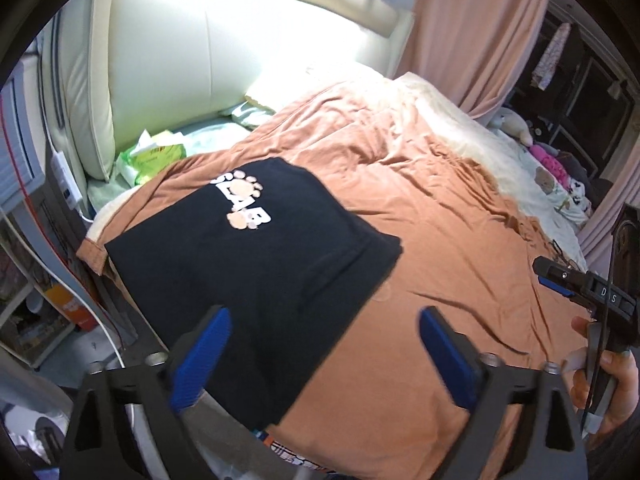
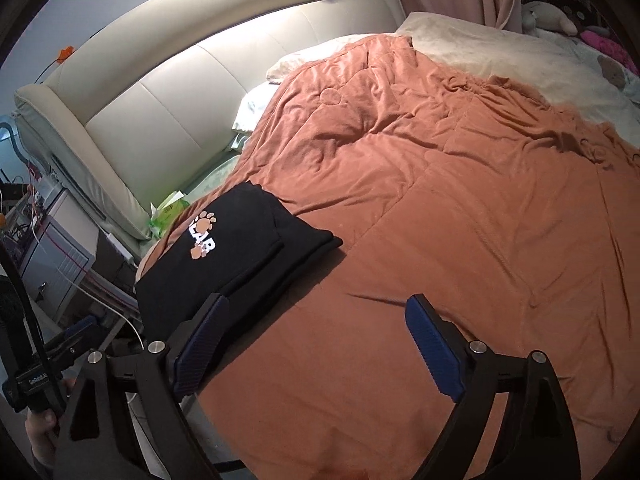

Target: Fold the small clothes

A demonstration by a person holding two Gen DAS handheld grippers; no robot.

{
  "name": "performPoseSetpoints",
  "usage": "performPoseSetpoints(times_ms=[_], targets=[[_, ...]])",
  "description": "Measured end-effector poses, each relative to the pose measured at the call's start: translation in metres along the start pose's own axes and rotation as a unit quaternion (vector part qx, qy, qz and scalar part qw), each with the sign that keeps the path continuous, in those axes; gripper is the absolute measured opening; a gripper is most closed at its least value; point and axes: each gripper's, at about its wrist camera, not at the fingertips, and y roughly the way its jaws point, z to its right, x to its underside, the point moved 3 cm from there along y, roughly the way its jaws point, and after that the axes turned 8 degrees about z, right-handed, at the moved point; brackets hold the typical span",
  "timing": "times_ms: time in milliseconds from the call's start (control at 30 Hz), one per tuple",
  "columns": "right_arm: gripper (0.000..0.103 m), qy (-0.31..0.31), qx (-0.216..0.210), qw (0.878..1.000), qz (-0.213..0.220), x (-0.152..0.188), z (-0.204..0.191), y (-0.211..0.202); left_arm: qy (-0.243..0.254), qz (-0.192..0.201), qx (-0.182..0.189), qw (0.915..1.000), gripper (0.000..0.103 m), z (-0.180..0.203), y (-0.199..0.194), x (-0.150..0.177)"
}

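A wide bed is seen from both wrist cameras, spread with a rust-orange quilted cotton comforter (image 2: 440, 216) and backed by a cream padded leather headboard (image 2: 168, 92) at ten o'clock. Pink curtains (image 1: 472, 20) are hung at one o'clock in the left view.

On the comforter's near left edge, at about nine o'clock in the right view, a small black cotton garment (image 1: 256, 264) is laid flat as a neat rectangle, its sides already turned in and a layered fold visible along its right edge. The folding is judged to be largely done; at most a final halving or a move to a pile may be left, and no unfolded clothes are shown on the quilt.

White lettering is printed on the garment's chest, broken by tan paw prints; "LAB" can be made out, the rest cannot. A green tissue pack (image 1: 154, 156) is tucked by the headboard, its print too small to be read.

The left gripper (image 1: 324, 356) is held above the garment's near edge, its blue-padded jaws spread wide and empty. The right gripper (image 2: 316, 344) is held just beside the garment, over bare quilt, jaws likewise wide with nothing between them. On its body, seen at three o'clock in the left view, the letters "D S" are marked.
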Motion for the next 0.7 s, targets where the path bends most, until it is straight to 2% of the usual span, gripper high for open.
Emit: performPoseSetpoints(times_ms=[67,433,700], targets=[[0.103,-0.01,0.007,1.0,0.004,0.007,-0.003,-0.02,0.008,0.007,0.002,0.9999,0.102,0.01,-0.013,0.002],[0.103,-0.015,0.031,0.998,0.048,0.042,-0.002,-0.15,0.061,0.031,0.026,0.9973,0.102,0.067,-0.078,0.015],[0.103,-0.024,0.053,0.997,0.059,0.065,-0.003,-0.219,0.088,0.038,0.048,0.9942,0.102,0.095,-0.119,0.036]])
